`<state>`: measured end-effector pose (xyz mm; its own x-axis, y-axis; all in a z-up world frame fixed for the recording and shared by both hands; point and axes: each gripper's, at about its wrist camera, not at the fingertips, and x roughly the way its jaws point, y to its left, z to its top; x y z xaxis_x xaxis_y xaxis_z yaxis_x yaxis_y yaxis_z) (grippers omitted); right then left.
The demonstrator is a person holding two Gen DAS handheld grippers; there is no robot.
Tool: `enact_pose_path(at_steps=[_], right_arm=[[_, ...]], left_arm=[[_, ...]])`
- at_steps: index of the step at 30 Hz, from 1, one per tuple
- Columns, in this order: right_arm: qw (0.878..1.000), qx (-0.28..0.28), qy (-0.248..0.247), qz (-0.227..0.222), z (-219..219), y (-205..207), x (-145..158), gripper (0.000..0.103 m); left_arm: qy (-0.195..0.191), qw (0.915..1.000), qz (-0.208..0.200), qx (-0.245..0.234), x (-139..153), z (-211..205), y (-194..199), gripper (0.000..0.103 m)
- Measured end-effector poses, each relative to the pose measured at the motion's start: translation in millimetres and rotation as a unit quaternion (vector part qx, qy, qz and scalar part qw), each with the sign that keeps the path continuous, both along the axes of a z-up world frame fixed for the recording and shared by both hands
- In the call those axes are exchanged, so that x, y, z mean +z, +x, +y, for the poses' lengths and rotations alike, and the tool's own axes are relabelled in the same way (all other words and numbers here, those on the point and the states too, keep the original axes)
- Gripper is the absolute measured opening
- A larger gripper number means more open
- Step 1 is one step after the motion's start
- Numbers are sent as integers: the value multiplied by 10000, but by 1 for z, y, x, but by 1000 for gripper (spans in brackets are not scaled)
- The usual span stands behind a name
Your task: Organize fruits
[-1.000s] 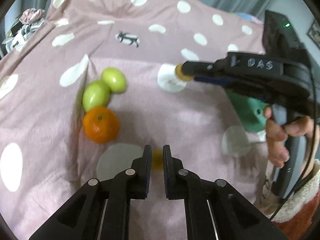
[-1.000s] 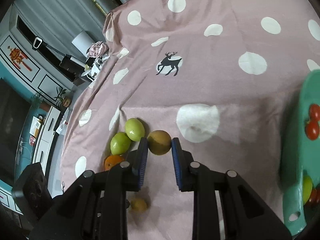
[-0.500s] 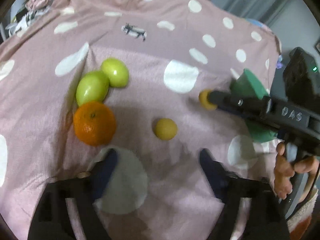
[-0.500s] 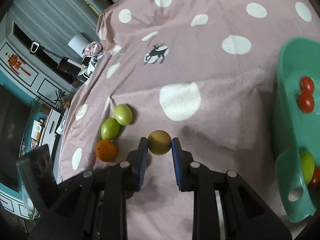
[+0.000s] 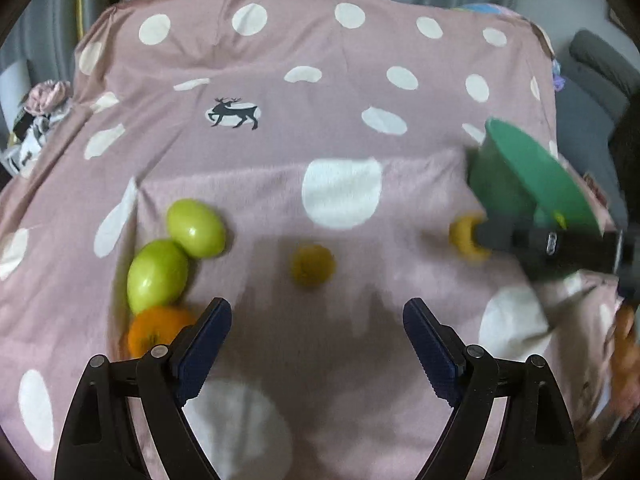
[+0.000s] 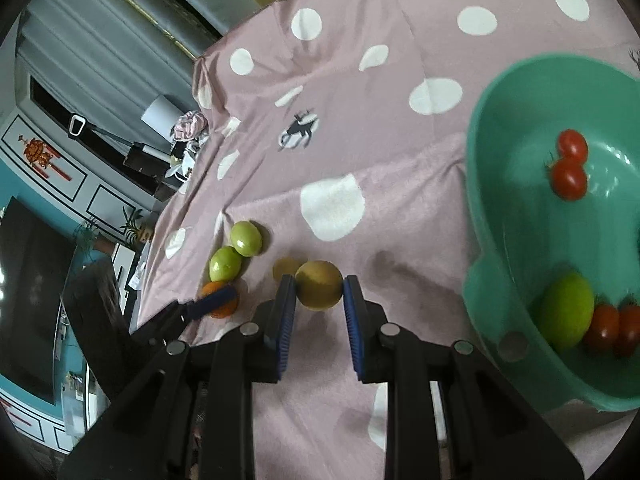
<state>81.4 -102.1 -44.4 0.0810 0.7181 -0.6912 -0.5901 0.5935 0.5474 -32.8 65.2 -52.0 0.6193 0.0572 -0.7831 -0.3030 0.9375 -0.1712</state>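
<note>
My right gripper point(image 6: 319, 308) is shut on a yellow-brown round fruit point(image 6: 319, 285) and holds it above the pink dotted cloth, left of the green bowl point(image 6: 492, 292). The bowl holds a green fruit point(image 6: 568, 310) and several red tomatoes point(image 6: 570, 176). My left gripper point(image 5: 316, 330) is open wide and empty. A small yellow fruit point(image 5: 313, 266) lies on the cloth just ahead of it. Two green fruits point(image 5: 196, 228) point(image 5: 157, 274) and an orange point(image 5: 154, 332) lie by its left finger. The right gripper's held fruit point(image 5: 466, 236) shows at the right.
The pink cloth point(image 5: 320, 100) with white dots and a deer print point(image 5: 234, 114) covers the whole surface. The green bowl point(image 5: 532, 176) stands at the right in the left wrist view. Furniture and clutter point(image 6: 180, 132) lie beyond the cloth's far edge.
My left gripper opened wide, let go of the small yellow fruit and drew back from it. My right gripper carried its fruit to the right, closer to the green bowl.
</note>
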Motion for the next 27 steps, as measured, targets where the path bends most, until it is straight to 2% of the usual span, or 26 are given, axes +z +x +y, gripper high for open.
enact_pose_path(at_steps=[1, 3, 6, 7, 9, 11, 13, 18, 21, 24, 27], right_arm=[[10000, 14, -37, 7, 1, 0, -1, 25], [9999, 64, -130, 62, 4, 0, -7, 25], [9997, 80, -127, 176, 6, 2, -14, 25], [9997, 78, -132, 192, 7, 4, -15, 25], [9996, 138, -80, 214, 10, 6, -14, 25], [9998, 115, -43, 130, 13, 7, -11, 25], [9999, 40, 23, 148, 13, 9, -9, 25], [9989, -94, 373, 268, 12, 17, -1, 25], [9987, -101, 382, 307, 13, 20, -2, 25], [9980, -83, 459, 425, 11, 24, -3, 25], [9986, -84, 397, 337, 11, 22, 0, 25]], left_arm=[[73, 10000, -39, 39, 1, 2, 3, 88], [100, 9998, 152, 39, -2, 3, 9, 88], [-275, 9986, 406, -209, -13, 5, 17, 88], [-287, 9977, 546, -275, -17, 4, 23, 88], [-201, 9974, 605, -351, -15, 2, 29, 88], [80, 9986, 341, -399, -8, 1, 35, 88], [352, 9980, 422, -318, -7, -1, 44, 88], [656, 9945, 614, -529, -15, -7, 68, 88], [513, 9964, 595, -325, -17, -2, 78, 88], [258, 9970, 616, -390, -21, -1, 83, 88], [448, 9959, 702, -355, -27, -4, 84, 87]])
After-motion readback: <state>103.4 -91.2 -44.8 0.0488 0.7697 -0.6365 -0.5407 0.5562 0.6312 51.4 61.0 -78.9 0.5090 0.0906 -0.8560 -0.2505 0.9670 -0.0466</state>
